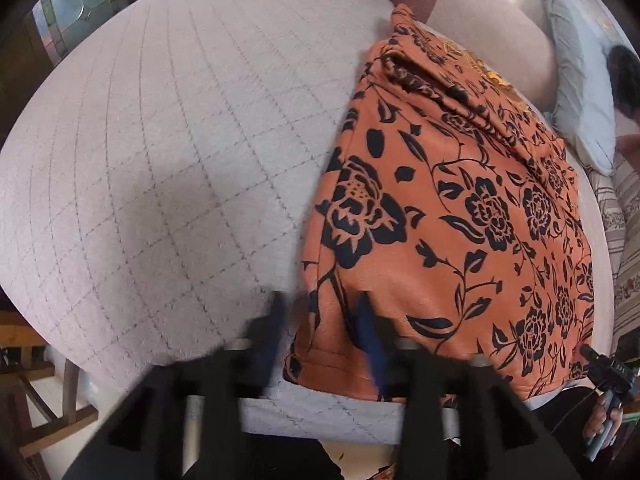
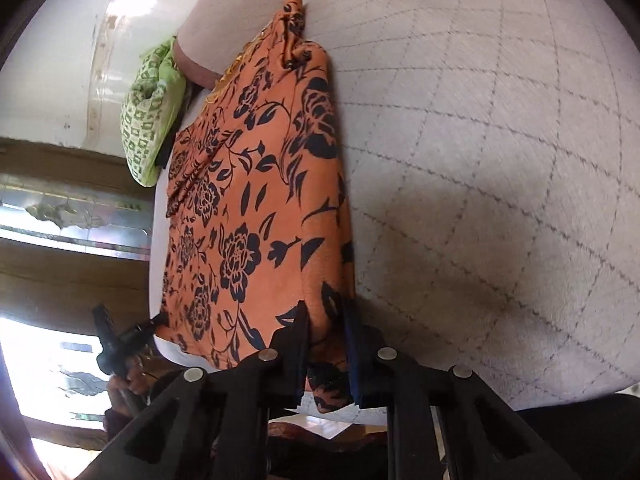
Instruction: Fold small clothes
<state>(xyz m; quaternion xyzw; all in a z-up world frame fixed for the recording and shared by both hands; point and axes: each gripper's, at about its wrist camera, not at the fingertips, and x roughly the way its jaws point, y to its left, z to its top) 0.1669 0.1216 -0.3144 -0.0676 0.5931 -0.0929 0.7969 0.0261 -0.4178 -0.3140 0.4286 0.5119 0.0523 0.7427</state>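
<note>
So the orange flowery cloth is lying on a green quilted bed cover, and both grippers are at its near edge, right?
Not quite. The quilted bed cover is pale grey, not green; the left wrist view shows it. The only green thing is a patterned bundle beyond it. The orange flowery cloth does lie on it, with the left gripper and right gripper at its near edge.

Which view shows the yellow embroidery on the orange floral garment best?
The left wrist view: the yellow embroidery lies open near the orange floral garment's far end. The right wrist view shows only a thin yellow sliver along the cloth's left edge.
</note>
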